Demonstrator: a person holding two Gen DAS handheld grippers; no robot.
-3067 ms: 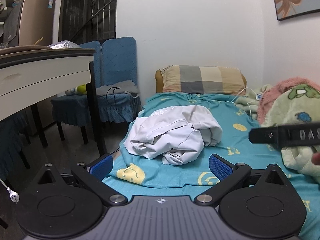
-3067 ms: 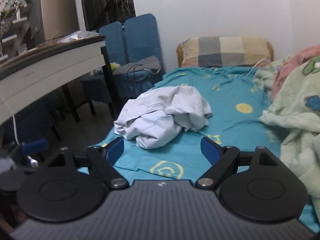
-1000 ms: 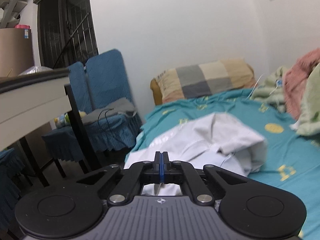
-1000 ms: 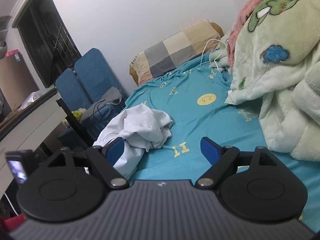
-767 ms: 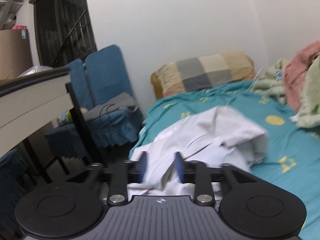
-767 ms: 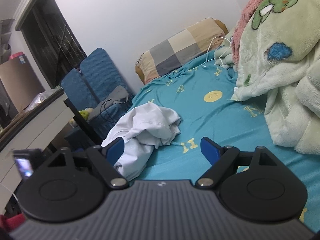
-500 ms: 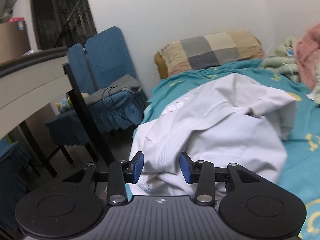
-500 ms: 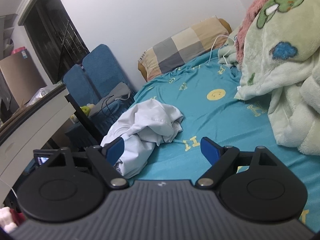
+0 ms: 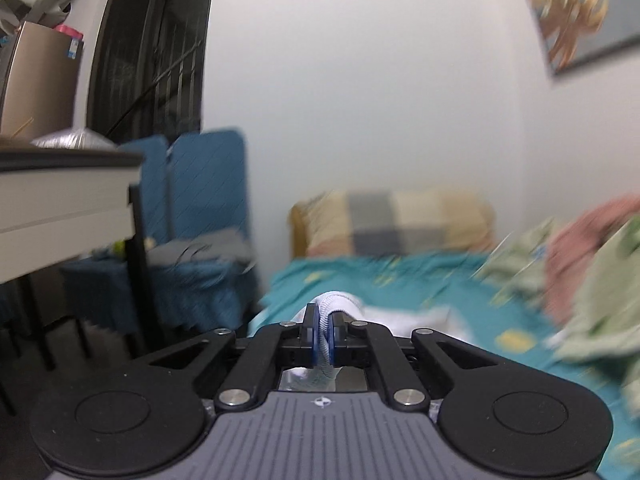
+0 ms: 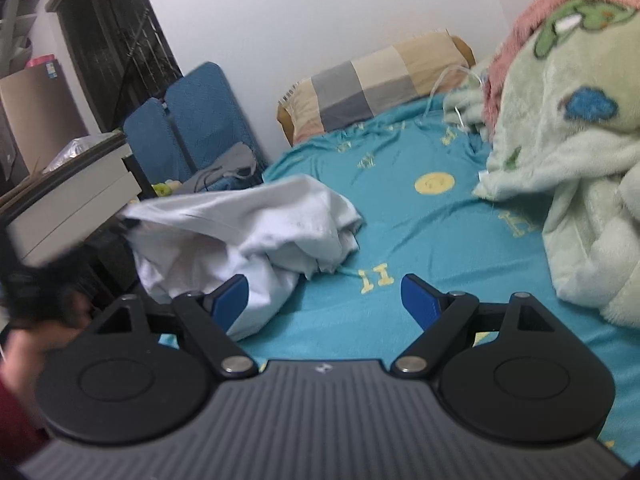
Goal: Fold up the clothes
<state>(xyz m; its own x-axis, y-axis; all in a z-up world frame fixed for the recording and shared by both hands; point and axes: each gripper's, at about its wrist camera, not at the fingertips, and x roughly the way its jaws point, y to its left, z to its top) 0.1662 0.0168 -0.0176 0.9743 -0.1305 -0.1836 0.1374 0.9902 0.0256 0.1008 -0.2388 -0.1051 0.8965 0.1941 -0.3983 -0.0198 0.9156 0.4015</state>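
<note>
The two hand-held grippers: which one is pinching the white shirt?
The left hand-held gripper: its blue pads are shut on a ribbed edge of the white shirt. The right hand-held gripper is wide open with nothing between its pads.

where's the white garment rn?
Right wrist view: crumpled white garment on the teal bedsheet, left of centre at the bed's edge; the left gripper pinches a fold.

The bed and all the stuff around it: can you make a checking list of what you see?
Surface: bed sheet, teal with yellow prints.
Job's things: white garment, crumpled, one edge lifted.
Clutter: green blanket; checked pillow.
Grippers: left gripper shut on the white garment; right gripper open, holding nothing.
Cables: white cable by the pillow.
Surroundings: blue chairs; desk.
</note>
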